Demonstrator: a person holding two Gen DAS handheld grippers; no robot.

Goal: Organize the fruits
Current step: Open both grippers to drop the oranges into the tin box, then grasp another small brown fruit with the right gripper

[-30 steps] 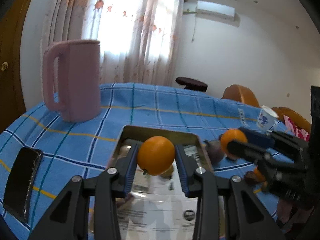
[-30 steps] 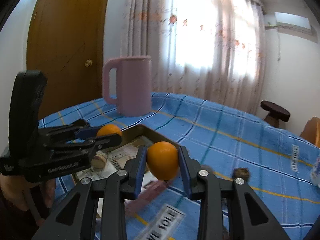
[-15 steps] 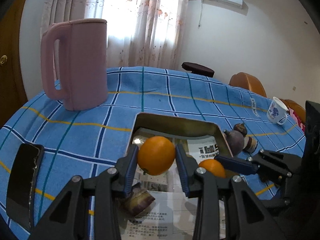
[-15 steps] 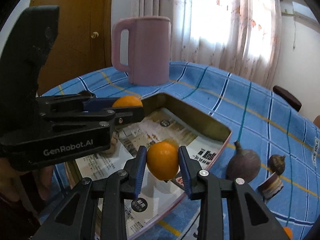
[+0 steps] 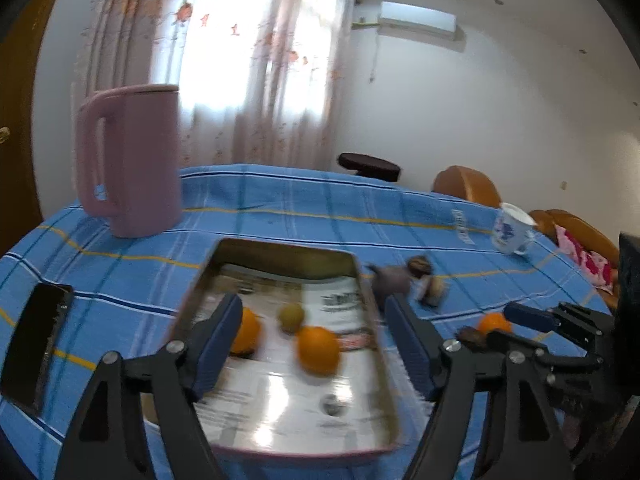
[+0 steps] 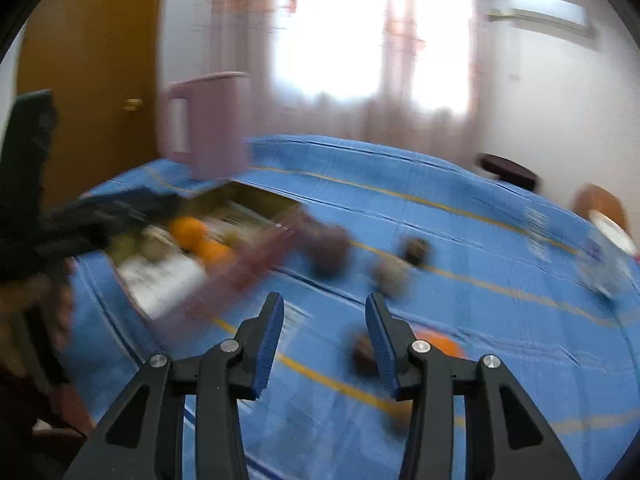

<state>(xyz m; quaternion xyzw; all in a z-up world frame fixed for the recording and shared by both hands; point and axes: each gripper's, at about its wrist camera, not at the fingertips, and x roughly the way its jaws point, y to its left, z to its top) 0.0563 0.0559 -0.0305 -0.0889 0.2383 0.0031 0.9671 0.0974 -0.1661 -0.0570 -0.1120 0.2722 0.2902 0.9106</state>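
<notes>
Tray (image 5: 280, 258) holds two oranges (image 5: 318, 350) and small green fruit (image 5: 291, 314). Purple fruit (image 5: 394, 282), another orange (image 5: 494, 324) at tray's 3 o'clock, left on cloth. Left gripper (image 5: 312, 344) and right gripper (image 6: 324, 336) jaws opening, nothing between.

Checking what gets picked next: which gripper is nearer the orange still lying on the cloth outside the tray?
Right. The right gripper hangs just beside that orange, jaws opening and empty. The left gripper is over the tray, farther off.
</notes>
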